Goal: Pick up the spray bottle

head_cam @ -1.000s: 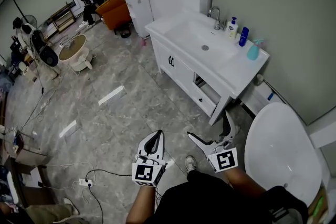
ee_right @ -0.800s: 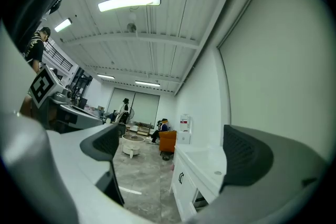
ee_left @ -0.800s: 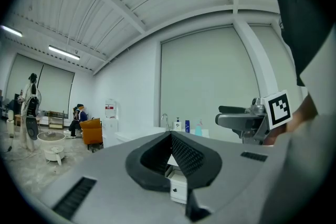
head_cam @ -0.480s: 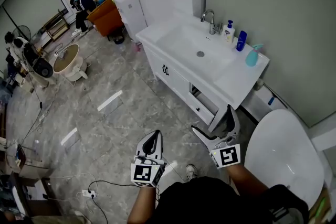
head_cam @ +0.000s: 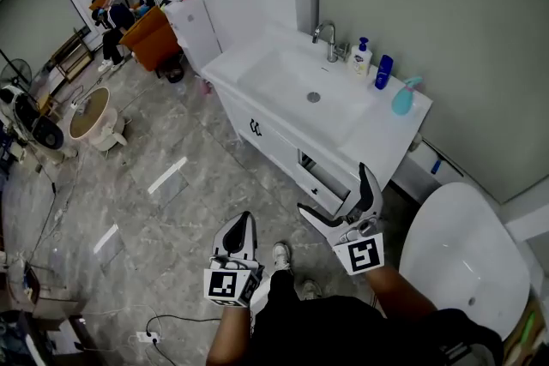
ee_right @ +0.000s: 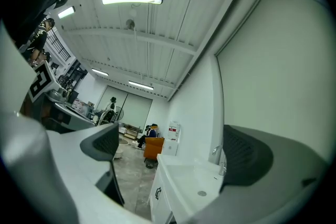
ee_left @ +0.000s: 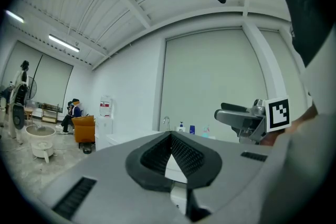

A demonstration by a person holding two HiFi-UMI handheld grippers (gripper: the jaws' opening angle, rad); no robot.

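Observation:
A teal spray bottle point(head_cam: 402, 97) stands at the right back corner of the white vanity top point(head_cam: 377, 137), beside a dark blue bottle point(head_cam: 383, 72) and a white pump bottle point(head_cam: 361, 57). The left gripper view shows the spray bottle point(ee_left: 206, 131) small and far off. My right gripper point(head_cam: 336, 194) is open and empty, held in front of the vanity, well short of the bottle. My left gripper point(head_cam: 243, 225) is shut and empty, low over the floor. The right gripper view shows the sink basin point(ee_right: 197, 190) between the wide jaws.
A faucet point(head_cam: 326, 37) stands behind the basin. A vanity drawer point(head_cam: 319, 177) hangs partly open near my right gripper. A white toilet lid point(head_cam: 459, 251) is at the lower right. A water dispenser point(head_cam: 187, 26), an orange chair point(head_cam: 147, 34) and clutter fill the far left.
I have come closer to the vanity, which now lies lower-left and larger in view. Both grippers stay in front of me; the right one has risen toward the vanity front.

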